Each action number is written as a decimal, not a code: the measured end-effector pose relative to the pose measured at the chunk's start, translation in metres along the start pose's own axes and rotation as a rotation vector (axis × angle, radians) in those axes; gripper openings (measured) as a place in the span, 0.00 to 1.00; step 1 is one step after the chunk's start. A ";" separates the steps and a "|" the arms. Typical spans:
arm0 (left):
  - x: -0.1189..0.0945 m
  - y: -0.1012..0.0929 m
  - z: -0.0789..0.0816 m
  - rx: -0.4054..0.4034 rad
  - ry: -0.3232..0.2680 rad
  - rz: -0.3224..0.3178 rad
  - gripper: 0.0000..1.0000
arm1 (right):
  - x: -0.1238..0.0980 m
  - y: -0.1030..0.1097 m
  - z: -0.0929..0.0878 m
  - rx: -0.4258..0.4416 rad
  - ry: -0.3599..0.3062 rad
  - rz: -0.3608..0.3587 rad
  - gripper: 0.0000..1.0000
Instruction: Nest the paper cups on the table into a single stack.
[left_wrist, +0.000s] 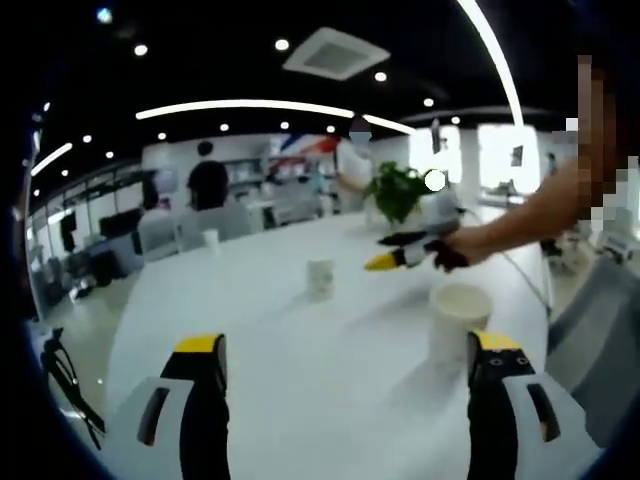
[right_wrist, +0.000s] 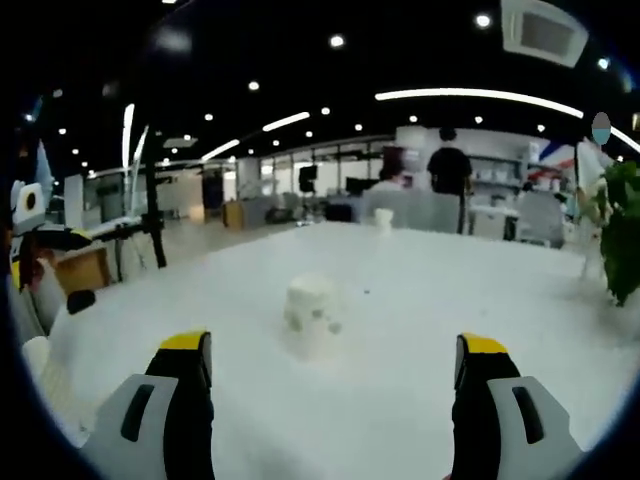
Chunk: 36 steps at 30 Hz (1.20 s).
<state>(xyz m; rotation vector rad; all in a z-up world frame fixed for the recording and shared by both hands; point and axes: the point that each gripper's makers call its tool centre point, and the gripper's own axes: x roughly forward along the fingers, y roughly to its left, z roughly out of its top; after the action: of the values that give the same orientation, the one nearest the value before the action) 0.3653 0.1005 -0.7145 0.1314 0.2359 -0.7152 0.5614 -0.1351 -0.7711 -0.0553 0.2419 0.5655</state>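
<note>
While both of our grippers hover empty over the broad white surface (left_wrist: 300, 350), we see the left gripper (left_wrist: 350, 375) with its yellow-tipped jaws spread wide, a large white paper cup (left_wrist: 459, 318) standing upright just beside its right jaw and a smaller white paper cup (left_wrist: 320, 276) further out. Our right gripper (right_wrist: 335, 375) is likewise spread apart, a white paper cup (right_wrist: 311, 318) standing ahead between its jaws and a small white cup (right_wrist: 384, 220) far off. From the right, the right gripper (left_wrist: 400, 258) reaches in, near a green potted plant (left_wrist: 398, 190).
</note>
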 end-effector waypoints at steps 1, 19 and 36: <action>0.000 0.000 0.000 -0.001 0.001 0.000 0.98 | 0.005 0.001 0.002 -0.010 -0.001 0.005 1.00; -0.004 -0.001 -0.009 -0.025 0.014 0.009 0.98 | 0.078 0.013 0.010 -0.049 -0.026 0.049 0.91; -0.009 -0.003 -0.023 -0.043 0.039 0.021 0.98 | 0.114 0.020 -0.029 -0.055 0.048 0.041 0.56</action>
<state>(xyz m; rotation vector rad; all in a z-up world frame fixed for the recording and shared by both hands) 0.3532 0.1082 -0.7343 0.1071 0.2866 -0.6865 0.6375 -0.0625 -0.8265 -0.1173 0.2745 0.6116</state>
